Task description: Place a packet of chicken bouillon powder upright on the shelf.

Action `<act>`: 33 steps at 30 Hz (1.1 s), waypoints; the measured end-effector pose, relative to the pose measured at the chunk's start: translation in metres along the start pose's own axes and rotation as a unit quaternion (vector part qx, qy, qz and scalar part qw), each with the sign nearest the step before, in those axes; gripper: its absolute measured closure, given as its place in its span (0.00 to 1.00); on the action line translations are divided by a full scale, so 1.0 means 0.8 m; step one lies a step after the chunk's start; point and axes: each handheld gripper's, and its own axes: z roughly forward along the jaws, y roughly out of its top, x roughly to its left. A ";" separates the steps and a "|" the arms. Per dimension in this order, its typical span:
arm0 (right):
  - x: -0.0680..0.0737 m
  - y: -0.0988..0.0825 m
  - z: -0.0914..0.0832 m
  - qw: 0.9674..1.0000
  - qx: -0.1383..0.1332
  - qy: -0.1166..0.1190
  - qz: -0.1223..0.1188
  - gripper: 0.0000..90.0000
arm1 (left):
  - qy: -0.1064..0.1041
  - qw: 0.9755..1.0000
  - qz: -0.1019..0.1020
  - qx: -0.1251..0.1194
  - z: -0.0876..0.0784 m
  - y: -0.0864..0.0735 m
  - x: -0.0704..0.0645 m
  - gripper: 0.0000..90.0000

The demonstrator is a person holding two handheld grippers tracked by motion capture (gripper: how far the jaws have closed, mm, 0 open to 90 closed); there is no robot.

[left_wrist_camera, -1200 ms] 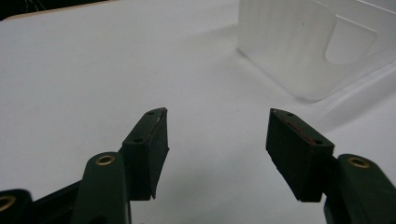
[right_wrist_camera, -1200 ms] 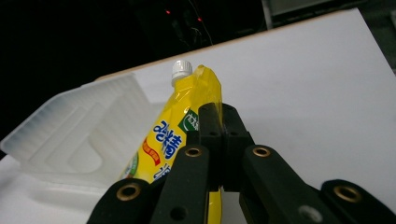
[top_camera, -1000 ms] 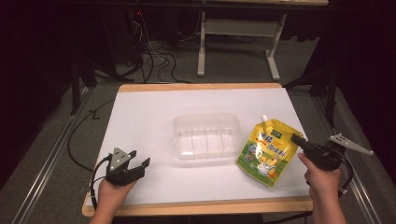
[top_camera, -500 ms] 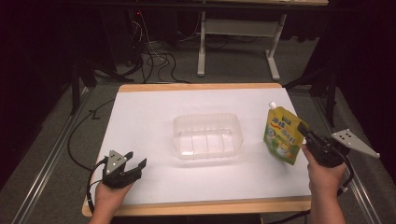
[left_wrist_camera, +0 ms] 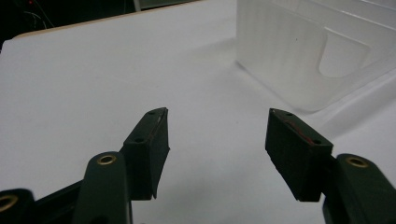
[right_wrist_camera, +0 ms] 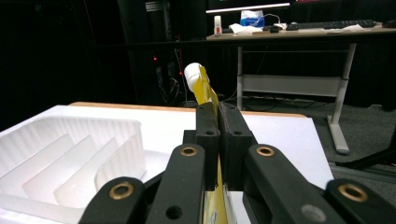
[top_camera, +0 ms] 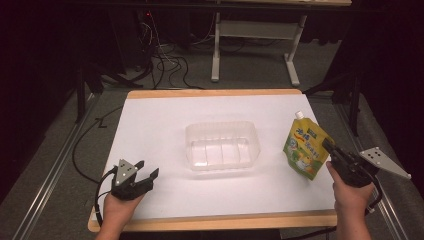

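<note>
- The right gripper (top_camera: 331,148), raised at the table's right edge, has its jaws clamped on the flat yellow-green spouted pouch (top_camera: 304,145), held upright clear of the white tabletop (top_camera: 150,125).
- The left gripper (top_camera: 145,173) rests low near the front edge, jaws apart on nothing.
- The clear ribbed plastic tray (top_camera: 222,146) lies between them, well apart from both.

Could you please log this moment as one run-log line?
right tool: shut on pouch, lifted | left tool: open, empty | tray: mid-table

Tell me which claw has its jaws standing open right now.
The left claw: its jaws stand apart over bare white table, nothing between them. The right claw is clamped on the yellow pouch.
</note>
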 end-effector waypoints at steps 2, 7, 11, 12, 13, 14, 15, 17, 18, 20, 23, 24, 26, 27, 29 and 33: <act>0.000 -0.001 -0.001 1.000 0.003 -0.002 0.000 0.96 | -0.002 1.000 0.000 -0.002 0.002 0.001 -0.001 0.45; -0.004 -0.010 0.000 1.000 0.022 -0.006 0.007 0.95 | -0.006 1.000 0.004 -0.001 0.006 0.004 -0.003 0.45; -0.006 -0.014 0.001 0.999 0.033 -0.005 0.008 0.92 | -0.009 1.000 0.008 -0.001 0.010 0.005 -0.005 0.45; -0.007 -0.015 0.002 0.999 0.036 -0.005 0.007 0.90 | -0.009 1.000 0.007 0.001 0.011 0.005 -0.005 0.45; -0.007 -0.016 0.003 0.999 0.040 -0.004 0.010 0.87 | -0.009 1.000 0.006 0.001 0.012 0.005 -0.004 0.45; -0.009 -0.017 0.004 0.999 0.044 0.001 0.016 0.81 | -0.012 1.000 0.004 0.002 0.013 0.006 -0.004 0.45; -0.011 -0.019 0.005 0.998 0.049 0.006 0.024 0.77 | -0.016 1.000 0.002 0.003 0.013 0.006 -0.004 0.45; -0.013 -0.023 0.008 0.998 0.059 0.004 0.030 0.71 | -0.016 1.000 0.001 0.001 0.014 0.006 -0.005 0.45; -0.014 -0.026 0.010 0.997 0.063 0.003 0.034 0.69 | -0.019 1.000 -0.004 0.001 0.013 0.006 -0.004 0.46; -0.018 -0.031 0.014 0.996 0.073 0.011 0.041 0.66 | -0.022 1.000 -0.020 -0.003 0.015 0.006 -0.002 0.47; -0.023 -0.040 0.018 0.995 0.082 0.019 0.049 0.65 | -0.030 0.998 -0.047 0.002 0.020 0.008 0.002 0.53; -0.024 -0.041 0.019 0.995 0.086 0.023 0.048 0.66 | -0.031 0.998 -0.054 0.000 0.022 0.009 0.004 0.55; -0.023 -0.043 0.020 0.994 0.094 0.027 0.041 0.67 | -0.030 0.998 -0.064 -0.005 0.023 0.011 0.004 0.58; -0.022 -0.044 0.019 0.994 0.096 0.027 0.037 0.68 | -0.029 0.998 -0.064 -0.006 0.023 0.012 0.004 0.59; -0.021 -0.044 0.016 0.994 0.097 0.031 0.034 0.71 | -0.027 0.998 -0.059 -0.006 0.023 0.012 0.001 0.60; -0.020 -0.043 0.005 0.995 0.093 0.025 0.025 0.77 | -0.028 0.998 -0.053 -0.007 0.021 0.016 -0.004 0.68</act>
